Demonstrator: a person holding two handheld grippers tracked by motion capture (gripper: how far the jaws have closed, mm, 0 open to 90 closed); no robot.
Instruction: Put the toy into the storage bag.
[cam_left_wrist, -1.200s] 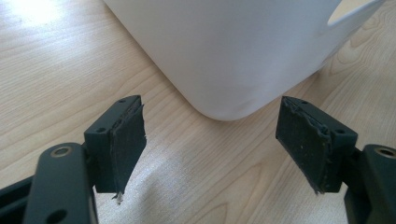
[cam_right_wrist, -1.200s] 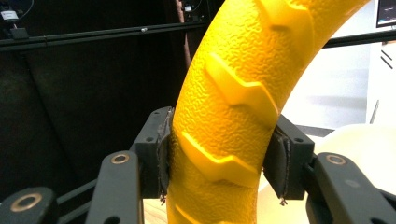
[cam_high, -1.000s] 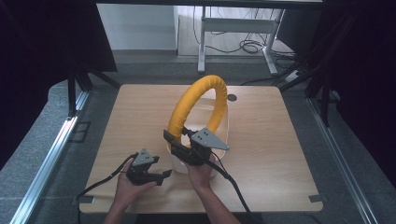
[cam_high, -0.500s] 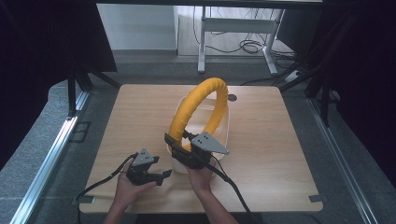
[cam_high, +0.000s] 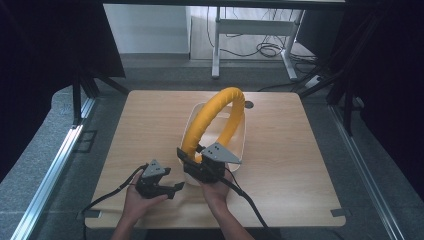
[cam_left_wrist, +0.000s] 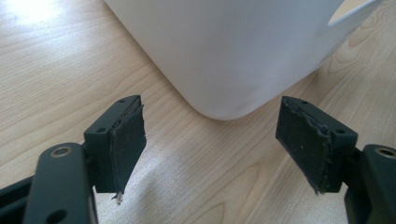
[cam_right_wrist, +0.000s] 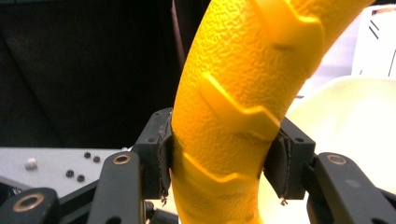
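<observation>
A thick yellow foam ring (cam_high: 214, 116) stands upright in a white tub (cam_high: 241, 142) at the table's middle. My right gripper (cam_high: 191, 159) is shut on the ring's near lower part; in the right gripper view both pads press its textured yellow surface (cam_right_wrist: 229, 107). My left gripper (cam_high: 172, 190) rests low on the wood near the front edge, left of the tub, jaws open with nothing between them. In the left gripper view (cam_left_wrist: 210, 140) the tub's rounded white corner (cam_left_wrist: 224, 60) lies just beyond the fingertips, apart from them.
The wooden table (cam_high: 310, 165) has bare surface to the right and far left of the tub. A small dark hole (cam_high: 249, 104) sits near the far edge. Black cables trail off the front. Dark curtains and a metal rail (cam_high: 55, 160) flank the table.
</observation>
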